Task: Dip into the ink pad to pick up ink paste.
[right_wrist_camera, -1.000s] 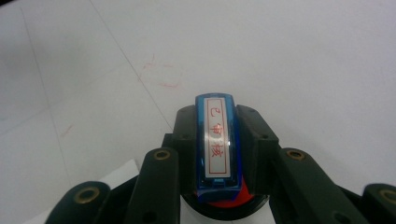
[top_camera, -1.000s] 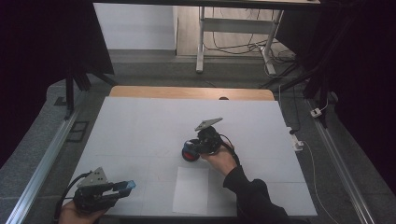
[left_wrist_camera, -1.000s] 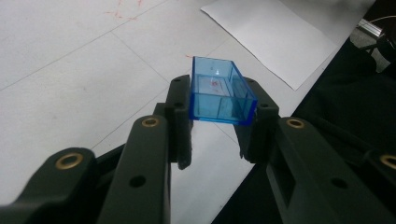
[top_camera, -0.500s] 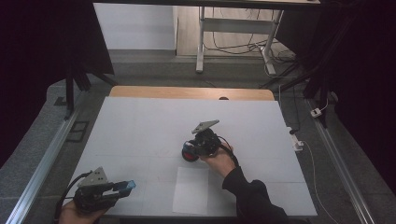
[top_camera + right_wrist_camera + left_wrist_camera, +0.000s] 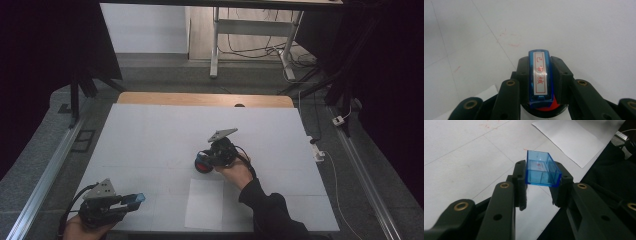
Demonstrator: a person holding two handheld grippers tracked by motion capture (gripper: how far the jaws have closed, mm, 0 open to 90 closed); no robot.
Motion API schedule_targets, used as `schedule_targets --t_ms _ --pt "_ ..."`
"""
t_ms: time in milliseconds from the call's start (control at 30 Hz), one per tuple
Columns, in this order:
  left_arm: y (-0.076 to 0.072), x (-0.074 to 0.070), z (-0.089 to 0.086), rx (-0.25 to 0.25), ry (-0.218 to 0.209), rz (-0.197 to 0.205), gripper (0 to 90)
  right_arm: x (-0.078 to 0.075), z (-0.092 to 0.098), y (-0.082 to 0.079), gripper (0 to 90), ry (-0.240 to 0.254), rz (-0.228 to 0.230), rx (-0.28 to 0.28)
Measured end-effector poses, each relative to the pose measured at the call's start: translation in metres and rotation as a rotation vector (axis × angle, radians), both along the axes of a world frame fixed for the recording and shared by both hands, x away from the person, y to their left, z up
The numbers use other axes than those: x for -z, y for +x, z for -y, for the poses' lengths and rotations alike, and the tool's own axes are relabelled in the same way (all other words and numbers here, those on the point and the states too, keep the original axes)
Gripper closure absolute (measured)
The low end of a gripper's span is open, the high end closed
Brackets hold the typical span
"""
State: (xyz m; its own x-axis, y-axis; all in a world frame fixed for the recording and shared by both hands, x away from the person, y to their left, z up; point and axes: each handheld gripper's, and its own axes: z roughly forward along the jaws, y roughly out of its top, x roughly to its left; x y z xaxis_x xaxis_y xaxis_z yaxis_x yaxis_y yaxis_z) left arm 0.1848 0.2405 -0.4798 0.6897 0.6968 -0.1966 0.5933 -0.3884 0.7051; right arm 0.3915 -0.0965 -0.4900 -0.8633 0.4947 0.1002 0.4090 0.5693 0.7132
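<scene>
My left gripper (image 5: 541, 192) is clamped on the clear blue plastic stamp cap (image 5: 542, 170). My right gripper (image 5: 539, 82) is clamped on the blue rectangular stamp (image 5: 539, 75), cap removed. Beyond the jaws lies the white paper sheet (image 5: 205, 202); stamping likely remains.
</scene>
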Motion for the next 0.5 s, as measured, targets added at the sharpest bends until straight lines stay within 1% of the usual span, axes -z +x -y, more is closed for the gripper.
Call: schedule_targets --t_ms 67,133,300,433,500 --pt "0.0002 0.0000 0.0000 -0.001 0.002 -0.002 68.5 0.0001 0.0001 0.0000 70.3 0.001 0.001 0.000" --pt "0.0002 0.0000 -0.0001 -0.001 0.002 -0.002 68.5 0.0001 -0.0005 -0.0008 70.3 -0.004 0.014 -0.004" --pt "-0.0003 -0.0003 0.0003 0.003 0.008 0.003 68.5 -0.0003 -0.0007 -0.0019 70.1 -0.005 0.019 -0.004" --pt "-0.0003 -0.0002 0.0001 0.003 0.006 0.004 68.5 -0.0011 -0.0017 -0.0032 70.0 -0.011 0.024 0.001" --pt "-0.0004 -0.0002 0.0000 0.004 0.005 0.004 68.4 -0.0012 -0.0021 -0.0034 69.9 -0.016 0.034 -0.006"
